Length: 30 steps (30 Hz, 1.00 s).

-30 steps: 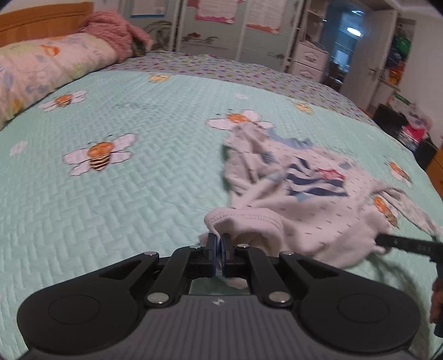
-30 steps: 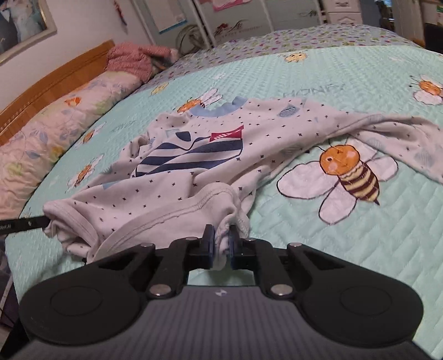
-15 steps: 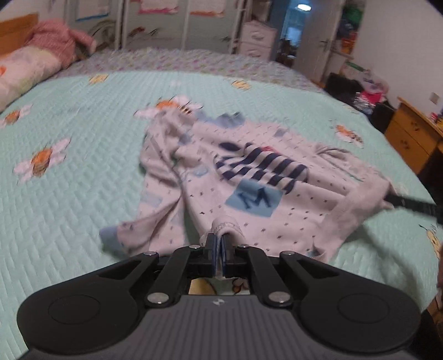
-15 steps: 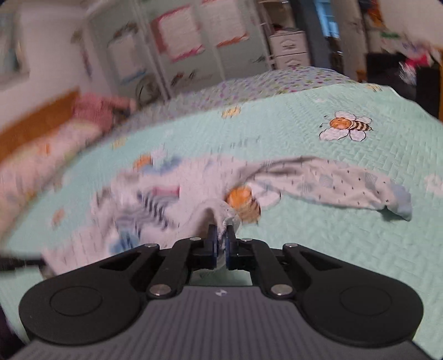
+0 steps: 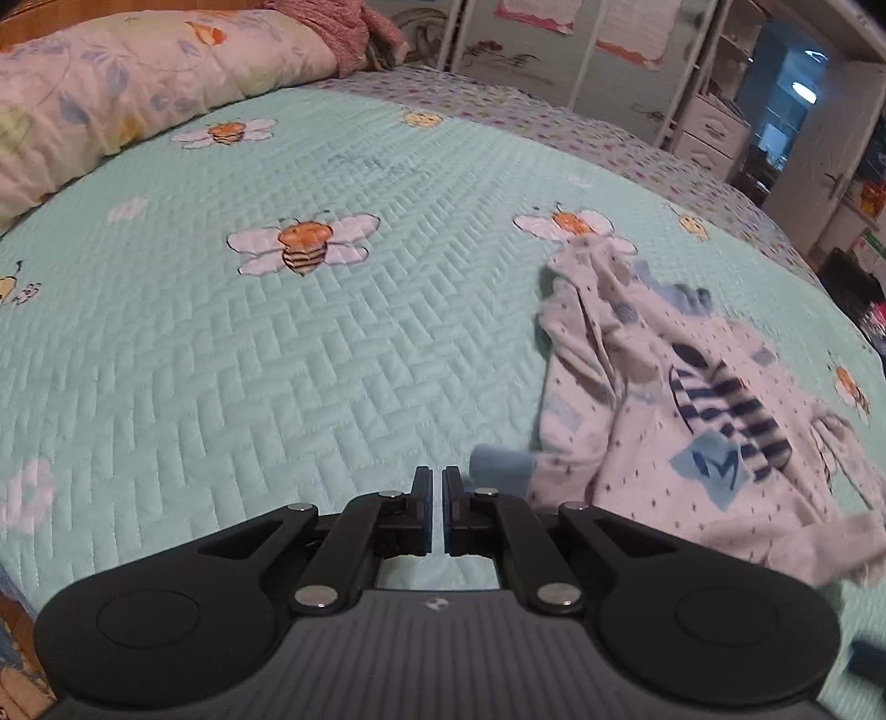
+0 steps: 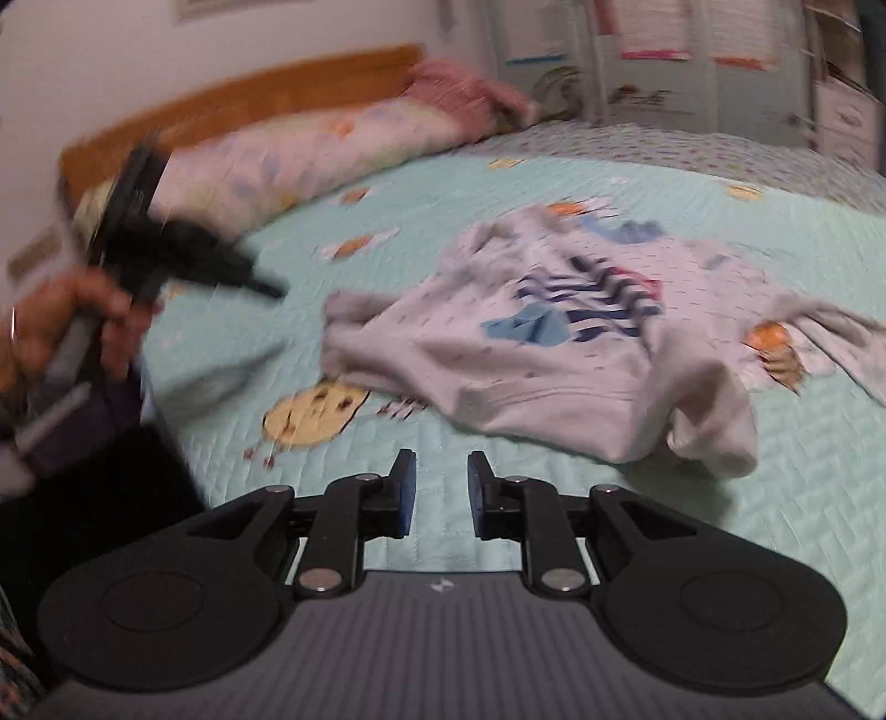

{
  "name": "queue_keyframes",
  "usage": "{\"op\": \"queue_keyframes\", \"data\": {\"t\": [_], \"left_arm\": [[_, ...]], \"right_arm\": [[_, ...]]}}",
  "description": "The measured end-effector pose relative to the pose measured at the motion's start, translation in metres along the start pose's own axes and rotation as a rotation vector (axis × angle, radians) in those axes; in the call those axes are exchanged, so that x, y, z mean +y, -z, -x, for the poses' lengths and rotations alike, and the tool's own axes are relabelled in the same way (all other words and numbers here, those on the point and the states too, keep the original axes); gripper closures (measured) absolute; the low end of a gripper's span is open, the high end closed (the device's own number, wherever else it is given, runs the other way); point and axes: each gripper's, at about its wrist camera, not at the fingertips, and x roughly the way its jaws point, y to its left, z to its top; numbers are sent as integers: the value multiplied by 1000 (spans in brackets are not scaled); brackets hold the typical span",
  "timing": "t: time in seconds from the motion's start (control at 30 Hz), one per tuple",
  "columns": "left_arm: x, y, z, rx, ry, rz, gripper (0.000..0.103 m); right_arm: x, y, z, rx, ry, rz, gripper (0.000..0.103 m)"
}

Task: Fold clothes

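Observation:
A small white top (image 5: 664,421) with dark dots, navy stripes and a blue patch lies crumpled on the mint bee-print bedspread (image 5: 277,387). It lies to the right of my left gripper (image 5: 437,482). That gripper is shut with nothing in it, hanging over bare quilt. In the right wrist view the top (image 6: 554,354) lies loose ahead and to the right of my right gripper (image 6: 440,471). The right gripper's jaws are opening with nothing between them. Up at the left of that view, blurred, a hand (image 6: 66,321) holds the left gripper (image 6: 260,285).
A floral pillow (image 5: 111,99) and a pink blanket (image 5: 332,22) lie by the wooden headboard (image 6: 249,105). Wardrobes and white drawers (image 5: 714,133) stand past the bed's far side. A dark garment or sleeve (image 6: 83,498) fills the lower left of the right wrist view.
Both grippers have let go of the top's hem, and the top has dropped onto the bed. The left gripper has swung away to the left. The right gripper's jaws have parted.

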Motion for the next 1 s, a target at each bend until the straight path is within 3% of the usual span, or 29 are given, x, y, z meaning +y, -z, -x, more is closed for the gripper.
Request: {"op": "queue_keyframes", "data": {"t": [0.17, 0.2, 0.33, 0.4, 0.47, 0.5, 0.53, 0.6, 0.7, 0.83, 0.9, 1.0], "left_arm": [[-23, 10, 6, -1, 81, -106, 101], [-32, 13, 8, -6, 105, -141, 101], [-73, 26, 16, -26, 184, -314, 100], [-94, 35, 20, -29, 207, -391, 100], [-105, 41, 22, -18, 236, -414, 99], [-108, 43, 20, -4, 250, -411, 99], [-110, 45, 18, 11, 258, -407, 99], [-110, 46, 14, 29, 252, -402, 98], [-107, 47, 9, 54, 230, -387, 97], [-103, 48, 5, 89, 212, -358, 95], [-103, 50, 5, 96, 212, -366, 94], [-103, 54, 9, 96, 207, -381, 92]], "right_arm": [[-57, -5, 26, -136, 184, -173, 77], [-68, -6, 29, -155, 211, -205, 72], [-108, -10, 15, -124, 342, -294, 56], [-132, -7, -2, -91, 326, -415, 56], [-147, 0, -16, -74, 230, -539, 56], [-150, 3, -22, -64, 175, -577, 66], [-145, 5, -28, -53, 141, -571, 95], [-116, 4, -28, -52, 160, -462, 94], [-56, 4, -19, -55, 197, -195, 95], [-8, 23, -32, 76, 176, 32, 93], [-5, 34, -38, 127, 166, 22, 88], [-7, 41, -24, 133, 150, -33, 87]]}}
